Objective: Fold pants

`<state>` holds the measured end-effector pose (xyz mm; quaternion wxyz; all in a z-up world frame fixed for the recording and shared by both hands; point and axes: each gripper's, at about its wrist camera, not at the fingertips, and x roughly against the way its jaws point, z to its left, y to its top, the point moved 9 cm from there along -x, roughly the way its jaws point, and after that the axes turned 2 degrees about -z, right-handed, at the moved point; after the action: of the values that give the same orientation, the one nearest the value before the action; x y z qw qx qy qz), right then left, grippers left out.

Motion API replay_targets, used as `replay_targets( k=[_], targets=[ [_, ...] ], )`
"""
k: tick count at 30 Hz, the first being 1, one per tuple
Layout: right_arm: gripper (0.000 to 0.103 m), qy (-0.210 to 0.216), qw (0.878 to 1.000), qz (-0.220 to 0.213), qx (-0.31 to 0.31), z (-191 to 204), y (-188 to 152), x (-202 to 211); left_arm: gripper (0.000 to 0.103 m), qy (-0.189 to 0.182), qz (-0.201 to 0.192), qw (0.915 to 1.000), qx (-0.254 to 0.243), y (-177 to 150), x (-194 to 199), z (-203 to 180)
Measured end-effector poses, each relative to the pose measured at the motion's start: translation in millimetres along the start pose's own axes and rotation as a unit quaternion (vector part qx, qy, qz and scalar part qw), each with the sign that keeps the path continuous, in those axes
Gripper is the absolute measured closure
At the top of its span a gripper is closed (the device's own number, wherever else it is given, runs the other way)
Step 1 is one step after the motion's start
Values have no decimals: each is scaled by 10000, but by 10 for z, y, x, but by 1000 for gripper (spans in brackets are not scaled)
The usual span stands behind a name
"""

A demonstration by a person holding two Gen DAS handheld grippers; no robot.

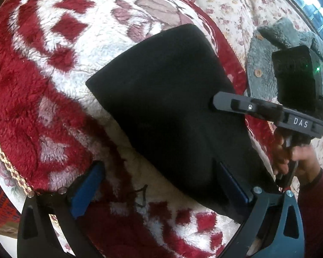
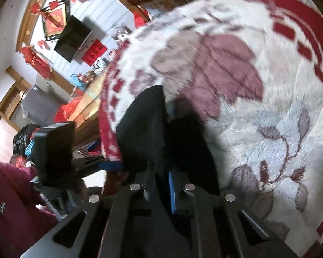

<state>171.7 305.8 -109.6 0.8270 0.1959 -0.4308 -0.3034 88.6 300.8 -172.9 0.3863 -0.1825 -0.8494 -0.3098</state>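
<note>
The black pants [image 1: 168, 107] lie as a folded slab on a red and white fleece blanket [image 1: 32, 99]. My left gripper [image 1: 159, 172] stands open over their near end. One blue pad [image 1: 86, 189] is on the blanket, and the other pad [image 1: 232, 182] is over the black cloth. My right gripper [image 1: 215, 102] comes in from the right, its jaws together on the pants' right edge. In the right wrist view that gripper [image 2: 159, 167] is shut, with black pants cloth [image 2: 144, 124] bunched over and around its fingers, hiding the tips.
A grey fleece garment with buttons [image 1: 260, 64] lies on a floral sheet [image 1: 226, 4] beyond the blanket. The blanket's braided edge [image 1: 8, 167] drops off at the left. A person's maroon sleeve [image 2: 10, 204] and a cluttered room with a wall screen [image 2: 73, 38] fill the left side.
</note>
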Motion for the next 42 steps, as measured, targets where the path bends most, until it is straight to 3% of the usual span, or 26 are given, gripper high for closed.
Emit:
replay_targets(
  k=[3,7,8,9,11,13,16,17,18,19,23,29,35,39,42],
  targets=[
    [93,-46,10000,-41,-10,17,-6,-16,0,107,-37,9999,-124,-17,-7,-18],
    [87,-499,9986,-39,-148,-264,14,-61,0,235,-70,9996,-162,-27,-22,-25],
    [77,-547,9983,85,-194,-338,-1,-73,0,234,-80,9995,-171,-26,-29,-24],
    [42,-529,9976,335,-284,-397,-53,-148,0,227,-90,9995,-177,-26,-32,-20],
    [10,-132,9974,536,-472,-416,-112,-250,0,218,-94,9995,-193,-21,-40,-18],
    [10,17,9973,505,-535,-468,-96,-286,0,204,-110,9996,-175,-14,-40,-25],
    [13,263,9980,224,-529,-478,16,-307,0,195,-163,9995,-179,-23,-30,-35],
    [29,200,9988,185,-412,-456,25,-326,0,199,-154,9995,-181,-27,-28,-38],
    [61,114,9994,238,-216,-406,12,-374,0,204,-151,9994,-215,-30,-28,-42],
    [70,114,9991,365,-160,-369,-23,-417,0,199,-142,9994,-243,-47,-9,-28],
    [86,58,9991,409,28,-238,-21,-344,0,142,-147,9995,-222,-60,20,-33],
    [88,142,9995,169,229,-6,51,-27,0,-280,-225,9994,-27,-52,133,-35],
    [90,151,9997,-18,214,23,82,126,0,-244,-408,9982,-356,-6,129,-72],
    [90,141,9998,80,63,-58,16,66,0,-107,-357,9990,-234,68,-11,-69],
    [88,176,9996,13,-226,-196,38,52,0,-638,-152,9978,-123,71,-89,-201]
  ],
)
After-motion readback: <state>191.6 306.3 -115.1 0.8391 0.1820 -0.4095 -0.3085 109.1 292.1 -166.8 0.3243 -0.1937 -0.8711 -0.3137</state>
